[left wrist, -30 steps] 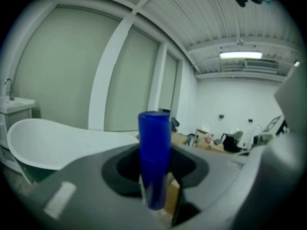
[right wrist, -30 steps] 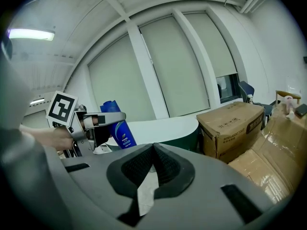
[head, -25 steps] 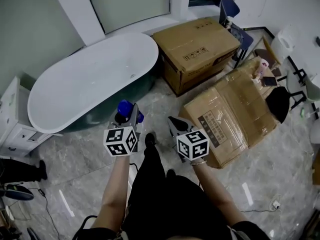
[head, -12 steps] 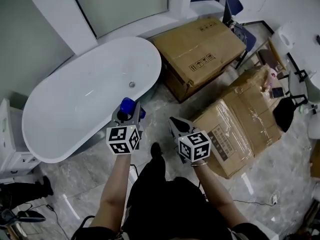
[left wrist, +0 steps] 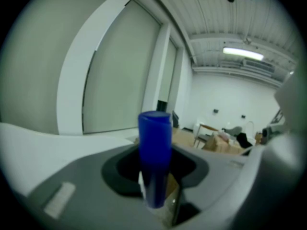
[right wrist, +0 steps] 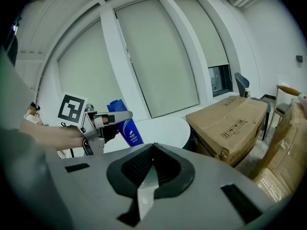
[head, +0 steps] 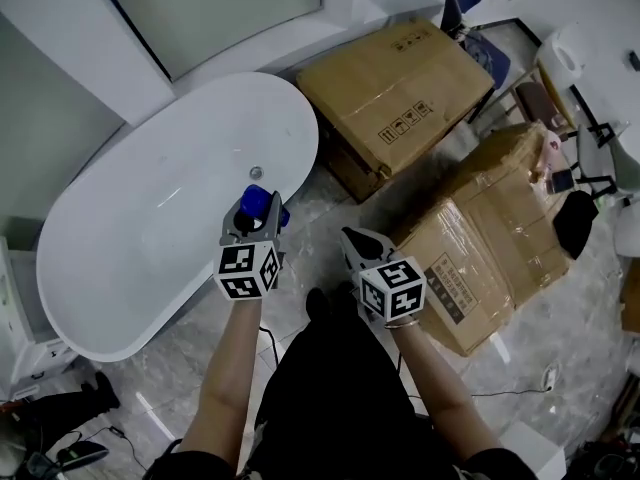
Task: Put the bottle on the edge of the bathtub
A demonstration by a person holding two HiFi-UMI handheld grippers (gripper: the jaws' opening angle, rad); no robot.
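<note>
A blue bottle (head: 259, 199) stands upright between the jaws of my left gripper (head: 256, 216), which is shut on it. In the left gripper view the bottle (left wrist: 154, 143) fills the middle, its cap on top, with the left gripper (left wrist: 156, 193) holding its lower part. The bottle hangs by the near right rim of the white bathtub (head: 300, 163). My right gripper (head: 353, 238) is beside it over the floor, shut and empty. The right gripper view shows the right gripper (right wrist: 152, 150) with jaws together, and beyond them the left gripper (right wrist: 103, 121), the bottle (right wrist: 127, 128) and the tub (right wrist: 165, 131).
Two big cardboard boxes (head: 395, 78) (head: 490, 238) lie to the right of the tub on the marble floor. A blue chair (head: 470, 13) stands behind them. A white cabinet (head: 18, 358) is at the left, past the tub's other end.
The tub has come closer under both grippers. The left gripper, still holding the bottle, now sits at the tub's near rim. The right gripper stays beside it.
</note>
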